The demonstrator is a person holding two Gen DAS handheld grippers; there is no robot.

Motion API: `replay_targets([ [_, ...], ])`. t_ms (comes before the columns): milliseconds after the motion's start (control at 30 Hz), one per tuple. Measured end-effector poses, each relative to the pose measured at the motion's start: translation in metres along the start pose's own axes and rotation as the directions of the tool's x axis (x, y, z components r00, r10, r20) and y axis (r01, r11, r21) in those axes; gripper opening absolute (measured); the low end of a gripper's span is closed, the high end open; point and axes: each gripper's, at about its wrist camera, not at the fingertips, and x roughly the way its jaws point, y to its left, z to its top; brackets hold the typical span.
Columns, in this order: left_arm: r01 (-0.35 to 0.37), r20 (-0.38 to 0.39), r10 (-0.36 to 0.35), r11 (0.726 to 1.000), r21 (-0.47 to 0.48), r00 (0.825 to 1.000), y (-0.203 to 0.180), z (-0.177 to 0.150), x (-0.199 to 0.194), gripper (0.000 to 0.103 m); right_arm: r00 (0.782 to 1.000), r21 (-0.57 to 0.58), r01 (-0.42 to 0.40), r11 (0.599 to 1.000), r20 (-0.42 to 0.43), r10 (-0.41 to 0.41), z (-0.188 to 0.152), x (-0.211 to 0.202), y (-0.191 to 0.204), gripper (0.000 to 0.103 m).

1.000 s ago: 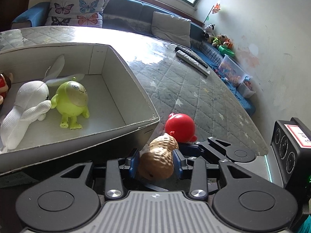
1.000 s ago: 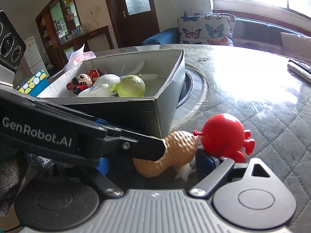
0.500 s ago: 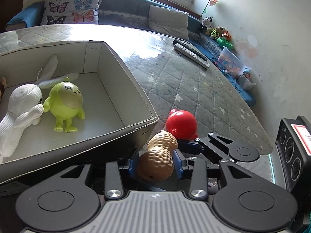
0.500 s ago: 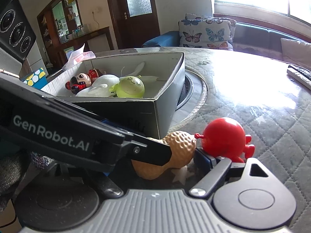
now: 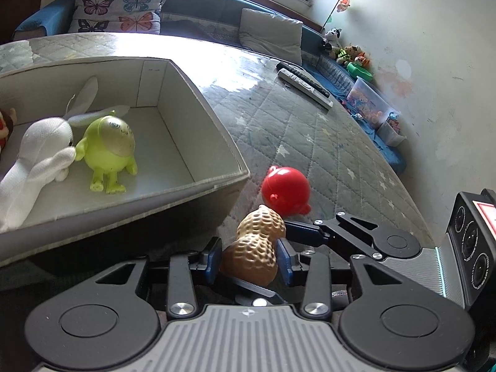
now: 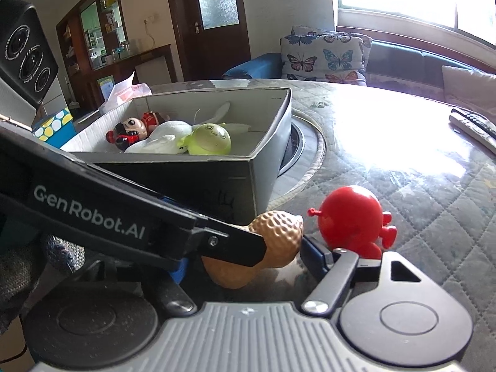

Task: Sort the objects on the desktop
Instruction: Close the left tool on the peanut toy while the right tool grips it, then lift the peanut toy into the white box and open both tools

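Left wrist view: peanut toy (image 5: 252, 248) sitting clamped between the blue pads (image 5: 283, 259) of the left gripper (image 5: 249, 260), just outside the near corner of the cardboard box (image 5: 214, 142) (green one-eyed figure (image 5: 108, 152) and white plush rabbit (image 5: 37, 161) lying inside). Red round toy (image 5: 285, 190) is standing beside the peanut on the quilted table cover (image 5: 325, 142). Right gripper (image 6: 245, 257) is spreading wide around the peanut's far end.
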Motion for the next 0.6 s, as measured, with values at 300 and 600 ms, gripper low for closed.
replay_targets([
  [300,0.02,0.064,-0.019,0.999,-0.025,0.998,-0.002,-0.014,-0.038,0.041,1.0,-0.083,0.007,0.997,0.026,-0.005,0.007,-0.025,0.03,0.074],
  [600,0.001,0.226,0.011,0.999,-0.052,0.974,0.008,0.001,-0.093,0.041,0.992,-0.192,-0.012,0.981,0.12,0.035,0.049,-0.039,0.062,0.074],
])
